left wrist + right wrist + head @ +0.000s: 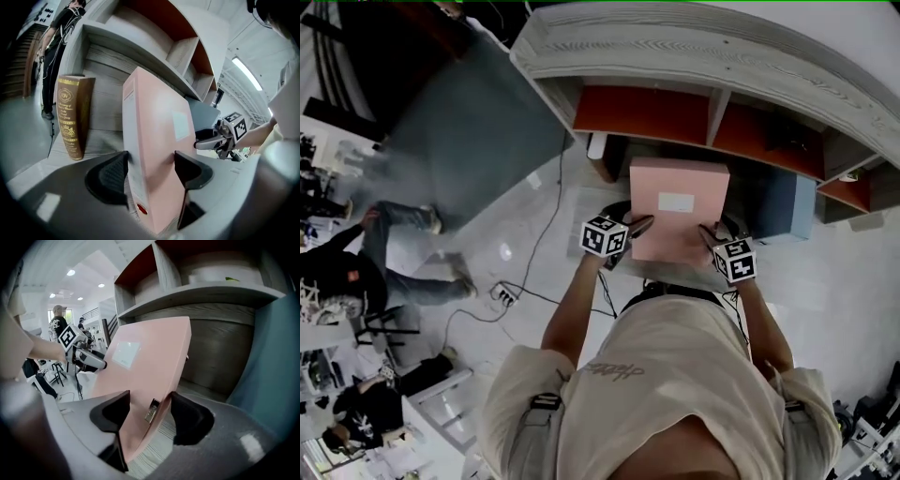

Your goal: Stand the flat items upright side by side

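1. Gripping the pink binder (680, 211) from either side, both tongs were closed on it in front of the shelf (694, 56).
2. The left gripper (639, 225) had one jaw on the spine and the other on the broad face, near a lower corner.
3. The right gripper (708, 234) clamped the opposite edge, beside a small metal clasp (151, 410).
4. The binder was tilted, its white label (678, 202) facing up toward the head camera.
5. Whether its lower edge touched the shelf board could not be told.
6. A brown book (72, 117) stood upright on that board, apart from the binder, on its spine side in the left gripper view.
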Available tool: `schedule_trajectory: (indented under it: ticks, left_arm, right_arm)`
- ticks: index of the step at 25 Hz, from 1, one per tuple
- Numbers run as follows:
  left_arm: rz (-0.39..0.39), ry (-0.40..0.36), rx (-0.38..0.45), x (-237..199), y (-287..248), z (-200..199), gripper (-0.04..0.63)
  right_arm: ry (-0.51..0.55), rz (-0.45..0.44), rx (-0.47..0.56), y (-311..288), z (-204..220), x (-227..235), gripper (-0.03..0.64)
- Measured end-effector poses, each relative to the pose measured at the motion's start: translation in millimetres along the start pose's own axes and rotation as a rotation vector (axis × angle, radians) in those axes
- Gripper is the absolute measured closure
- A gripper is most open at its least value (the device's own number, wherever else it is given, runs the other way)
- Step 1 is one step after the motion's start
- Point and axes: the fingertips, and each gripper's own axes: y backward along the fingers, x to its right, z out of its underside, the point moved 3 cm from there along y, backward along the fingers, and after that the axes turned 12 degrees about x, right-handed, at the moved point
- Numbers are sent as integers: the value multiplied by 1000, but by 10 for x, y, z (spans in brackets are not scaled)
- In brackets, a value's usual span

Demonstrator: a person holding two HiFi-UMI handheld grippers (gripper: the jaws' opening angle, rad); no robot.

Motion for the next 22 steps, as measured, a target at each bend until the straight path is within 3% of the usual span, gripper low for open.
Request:
schedule_trajectory:
  ticks: [13, 18, 22]
  left_arm:
    - [-10, -72, 86, 245, 329, -145, 305]
    - [3, -100, 114, 398, 440, -48, 300]
    - [38, -147, 117, 502, 495, 43, 249]
  right_arm:
    - [188, 37, 84, 181, -158, -62, 371]
    - [178, 40, 110, 325, -59, -144, 374]
    - [171, 89, 119, 413, -12, -210, 376]
